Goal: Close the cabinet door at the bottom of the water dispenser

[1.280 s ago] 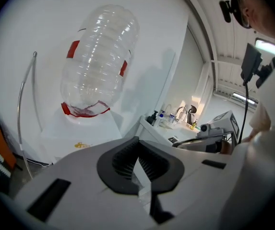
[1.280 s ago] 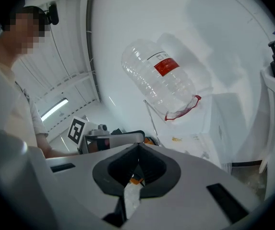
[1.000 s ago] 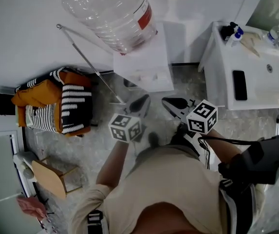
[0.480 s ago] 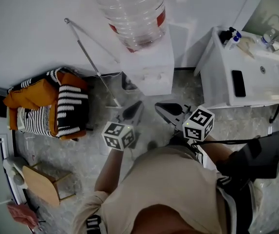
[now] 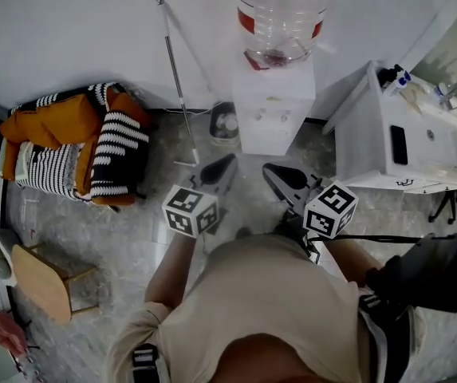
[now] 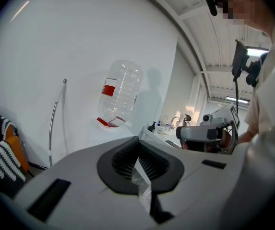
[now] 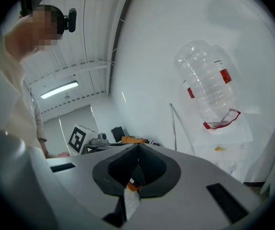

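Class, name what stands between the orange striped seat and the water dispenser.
Head view: a thin white pole leaning on the wall, and a small container beside the water dispenser.

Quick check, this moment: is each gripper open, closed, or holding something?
Left gripper: closed, nothing between its jaws.
Right gripper: closed, nothing between its jaws.
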Demonstrator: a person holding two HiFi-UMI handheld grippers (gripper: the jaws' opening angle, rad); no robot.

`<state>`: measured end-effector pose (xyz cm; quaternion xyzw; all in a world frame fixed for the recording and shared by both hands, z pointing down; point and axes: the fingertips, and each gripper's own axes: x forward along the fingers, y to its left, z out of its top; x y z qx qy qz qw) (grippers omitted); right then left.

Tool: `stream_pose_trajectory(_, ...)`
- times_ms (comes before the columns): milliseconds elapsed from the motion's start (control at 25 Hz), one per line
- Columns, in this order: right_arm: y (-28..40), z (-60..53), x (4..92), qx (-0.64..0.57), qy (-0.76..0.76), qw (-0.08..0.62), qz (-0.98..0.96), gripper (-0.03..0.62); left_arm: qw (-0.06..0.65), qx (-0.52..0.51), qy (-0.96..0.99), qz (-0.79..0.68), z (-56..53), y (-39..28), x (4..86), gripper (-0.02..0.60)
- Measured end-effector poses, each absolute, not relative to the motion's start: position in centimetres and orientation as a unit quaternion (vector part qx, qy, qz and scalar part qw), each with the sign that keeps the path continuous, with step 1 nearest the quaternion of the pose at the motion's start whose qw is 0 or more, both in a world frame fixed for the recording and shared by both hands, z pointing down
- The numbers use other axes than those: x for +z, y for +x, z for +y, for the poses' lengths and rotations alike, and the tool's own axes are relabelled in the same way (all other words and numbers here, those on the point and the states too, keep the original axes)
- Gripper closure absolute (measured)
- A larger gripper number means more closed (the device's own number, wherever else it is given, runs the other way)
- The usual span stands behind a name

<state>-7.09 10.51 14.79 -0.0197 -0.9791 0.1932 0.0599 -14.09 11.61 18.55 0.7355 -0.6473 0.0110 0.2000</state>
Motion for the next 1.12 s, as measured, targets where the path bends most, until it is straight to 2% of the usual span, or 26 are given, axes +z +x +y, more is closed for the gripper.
stream_pose_trajectory(280, -7.1, 15.8, 14.8, 0.170, -0.003, 0.072, -0.983, 0.580, 0.213, -0.010, 0.756, -0.619, 15.9, -13.8, 19.5, 0.592)
stream_pose_trajectory(520, -2.2, 15.8, 15.8, 0.184, 0.081, 0.076, -0.977, 0.580, 0.215, -0.018, 0.800, -0.559, 14.8, -9.9, 20.0, 0.592)
stream_pose_trajectory(840, 7.0, 15.6, 17.6, 0.308, 0.135, 0.037, -0.941, 0.580, 0.202, 0.013, 0.844, -0.497, 14.6, 0.3, 18.9, 0.592)
stream_pose_trajectory(1120, 19.4, 15.7, 18.3, 0.324, 0.149, 0.040, -0.933, 0.580, 0.221, 0.017, 0.846, -0.484, 14.8, 12.2, 18.6, 0.592)
